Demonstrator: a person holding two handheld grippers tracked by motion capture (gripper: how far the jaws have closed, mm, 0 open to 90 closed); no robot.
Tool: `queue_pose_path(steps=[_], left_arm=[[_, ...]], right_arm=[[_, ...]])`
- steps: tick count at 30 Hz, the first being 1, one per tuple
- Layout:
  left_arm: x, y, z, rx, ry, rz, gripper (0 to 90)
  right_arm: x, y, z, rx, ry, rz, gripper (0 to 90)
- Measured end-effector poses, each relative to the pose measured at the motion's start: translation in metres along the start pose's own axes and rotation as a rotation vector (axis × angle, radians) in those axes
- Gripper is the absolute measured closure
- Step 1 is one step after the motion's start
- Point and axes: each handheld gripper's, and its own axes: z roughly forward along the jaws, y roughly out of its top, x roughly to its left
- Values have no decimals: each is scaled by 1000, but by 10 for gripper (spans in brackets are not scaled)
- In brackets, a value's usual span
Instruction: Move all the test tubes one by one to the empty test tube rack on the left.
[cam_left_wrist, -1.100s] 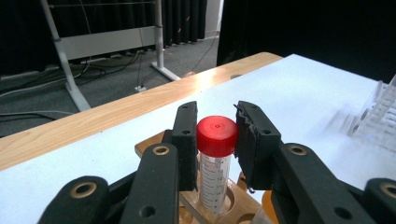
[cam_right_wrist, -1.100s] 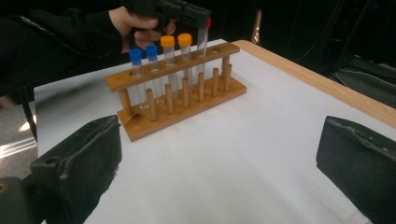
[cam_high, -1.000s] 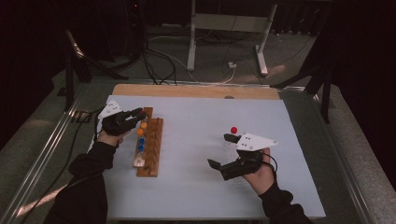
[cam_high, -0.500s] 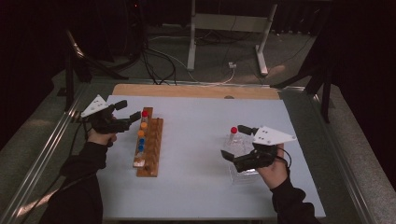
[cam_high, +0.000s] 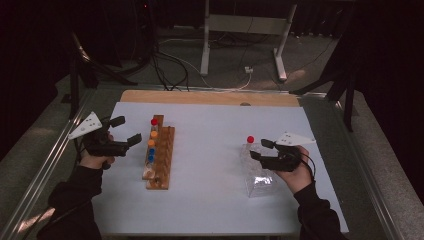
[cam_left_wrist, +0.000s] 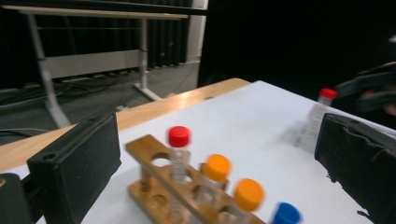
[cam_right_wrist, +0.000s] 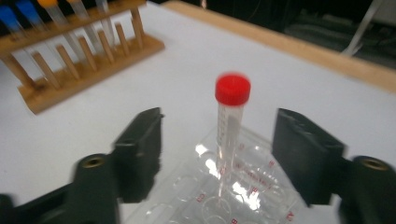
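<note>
Light, slick, tippy red-capped tube (cam_right_wrist: 229, 126) in clear tray (cam_right_wrist: 261, 186), best pinched just below cap; right gripper (cam_right_wrist: 217, 149) wide, empty.

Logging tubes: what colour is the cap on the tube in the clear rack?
Red cap, clearest in the right gripper view.

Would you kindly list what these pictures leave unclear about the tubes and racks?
- Wooden rack, left gripper view: near end cut off by the bottom edge; how many tubes it holds is unclear.
- Blue-capped tubes, high view: too small to count.
- Clear rack, right gripper view: red well labels blurred, unreadable.
- Red-capped tube, right gripper view: printed markings blurred.
</note>
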Motion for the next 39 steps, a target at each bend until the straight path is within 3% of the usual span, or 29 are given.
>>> queue_pose_path(steps=[7, 14, 20, 27, 33, 39], left_arm=[[-7, -1, 2, 17, -41, 13, 9], [-10, 1, 3, 23, -56, 17, 10], [-12, 5, 1, 26, -64, 21, 9], [-20, 19, 0, 25, -62, 33, 10], [-36, 33, 8, 27, -108, 49, 10], [-58, 44, 26, 54, -177, 70, 10]], right_arm=[[-10, -2, 27, 60, -5, 15, 575], [-10, 0, 40, 87, -12, -14, 741], [-10, 9, 27, 51, -13, -27, 748], [-2, 38, -1, -31, -18, -69, 748], [17, 62, -13, -70, 26, -120, 748], [44, 72, -2, -40, 98, -176, 748]])
